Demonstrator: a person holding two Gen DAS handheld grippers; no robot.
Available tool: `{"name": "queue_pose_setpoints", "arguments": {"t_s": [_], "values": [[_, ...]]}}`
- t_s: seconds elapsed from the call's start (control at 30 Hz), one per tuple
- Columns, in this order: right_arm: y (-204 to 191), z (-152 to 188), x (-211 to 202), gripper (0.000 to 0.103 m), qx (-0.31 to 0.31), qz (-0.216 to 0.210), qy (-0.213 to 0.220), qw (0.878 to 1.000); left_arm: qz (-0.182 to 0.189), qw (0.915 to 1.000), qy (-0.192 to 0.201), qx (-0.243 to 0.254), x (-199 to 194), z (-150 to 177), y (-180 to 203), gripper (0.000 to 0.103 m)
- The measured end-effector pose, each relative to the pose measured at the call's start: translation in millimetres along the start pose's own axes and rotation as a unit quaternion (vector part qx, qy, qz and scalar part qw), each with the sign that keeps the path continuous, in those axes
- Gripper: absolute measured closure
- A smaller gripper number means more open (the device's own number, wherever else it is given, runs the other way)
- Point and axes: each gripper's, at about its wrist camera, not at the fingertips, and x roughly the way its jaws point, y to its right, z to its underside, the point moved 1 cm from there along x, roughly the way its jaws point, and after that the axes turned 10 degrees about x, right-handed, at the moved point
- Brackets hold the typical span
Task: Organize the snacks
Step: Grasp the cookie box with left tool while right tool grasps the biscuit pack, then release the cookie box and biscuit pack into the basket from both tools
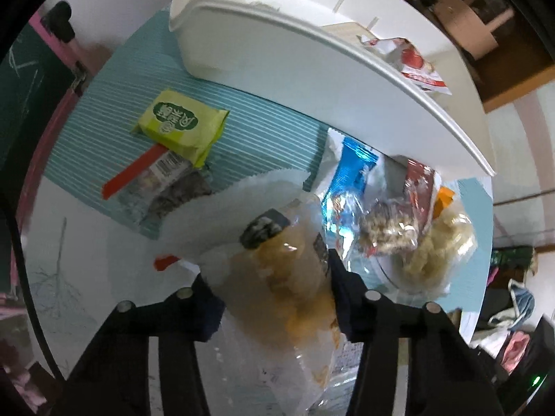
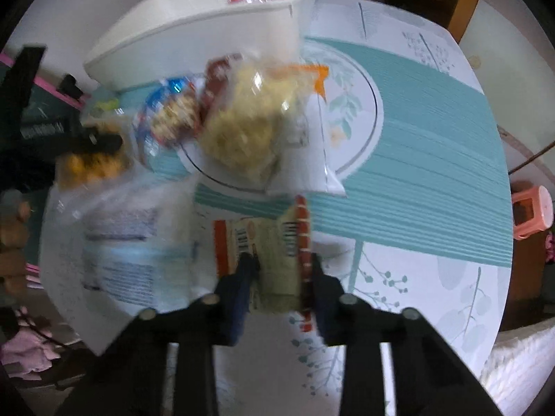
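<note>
My left gripper [image 1: 274, 284] points down at the table, shut on a clear bag of yellow-orange snacks [image 1: 288, 277] with a dark label. My right gripper [image 2: 281, 274] is shut on a beige packet with barcodes and an orange-red edge [image 2: 274, 249]. The white storage bin [image 1: 277, 52] stands at the back with a red packet [image 1: 412, 62] inside. Loose on the cloth lie a green packet [image 1: 180, 124], a clear packet with a red strip [image 1: 156, 180], a blue packet [image 1: 347, 187], a brown nut packet [image 1: 392, 228] and a bag of pale puffs [image 1: 440, 249].
The round table [image 2: 433, 131] has a teal-striped and white cloth, bare on its right side. A large clear printed bag [image 2: 121, 253] lies at the near left. A hand [image 2: 14, 235] shows at the left edge. A pink stool [image 2: 530, 211] stands beyond the table's right rim.
</note>
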Motion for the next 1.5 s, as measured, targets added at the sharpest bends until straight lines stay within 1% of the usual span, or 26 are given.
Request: {"name": "queue_pose_setpoints", "arguments": {"t_s": [0.1,0.23,0.33,0.4,0.43,0.57,0.63,0.73,0.87,0.9,1.03,1.13,1.2,1.33,1.5], "values": [[-3,-1,-5,0.083,-0.011,0.002,0.005,1.000,-0.006,0.9997,0.008,0.023,-15,6,4,0.059],[-1,-3,-12,0.087,0.005,-0.012,0.011,1.000,-0.012,0.9984,0.019,0.052,-38,16,13,0.059],[-5,-1,-20,0.091,0.010,-0.026,0.017,0.999,-0.016,0.9960,0.037,0.079,-56,20,17,0.059],[-12,0,-31,0.091,0.004,-0.031,0.024,0.999,-0.020,0.9933,0.053,0.100,-73,20,23,0.059],[-16,-1,-37,0.091,0.000,-0.035,0.029,0.999,-0.020,0.9925,0.058,0.105,-78,19,18,0.059],[-27,-11,-67,0.091,-0.012,-0.052,0.062,0.997,-0.024,0.9874,0.086,0.131,-112,13,32,0.059],[-34,-24,-86,0.091,-0.015,-0.062,0.086,0.994,-0.027,0.9842,0.100,0.144,-126,6,37,0.059],[-45,-42,-119,0.091,-0.019,-0.073,0.125,0.989,-0.040,0.9760,0.130,0.170,-155,-12,45,0.059],[-60,-76,-164,0.091,-0.020,-0.082,0.188,0.979,-0.062,0.9625,0.179,0.194,-193,-38,50,0.059],[-62,-84,-173,0.091,-0.020,-0.082,0.198,0.976,-0.068,0.9585,0.193,0.198,-203,-47,50,0.059],[-70,-116,-196,0.091,-0.015,-0.081,0.231,0.969,-0.086,0.9484,0.223,0.208,-227,-77,51,0.059],[-76,-142,-203,0.091,-0.008,-0.074,0.249,0.965,-0.102,0.9416,0.236,0.218,-235,-101,53,0.059],[-78,-156,-205,0.091,-0.002,-0.067,0.257,0.964,-0.110,0.9399,0.237,0.220,-231,-118,54,0.059],[-80,-184,-194,0.091,0.009,-0.055,0.254,0.966,-0.121,0.9404,0.226,0.224,-217,-144,52,0.058],[-81,-207,-173,0.091,0.018,-0.044,0.233,0.971,-0.120,0.9457,0.202,0.225,-187,-164,49,0.058]]}}
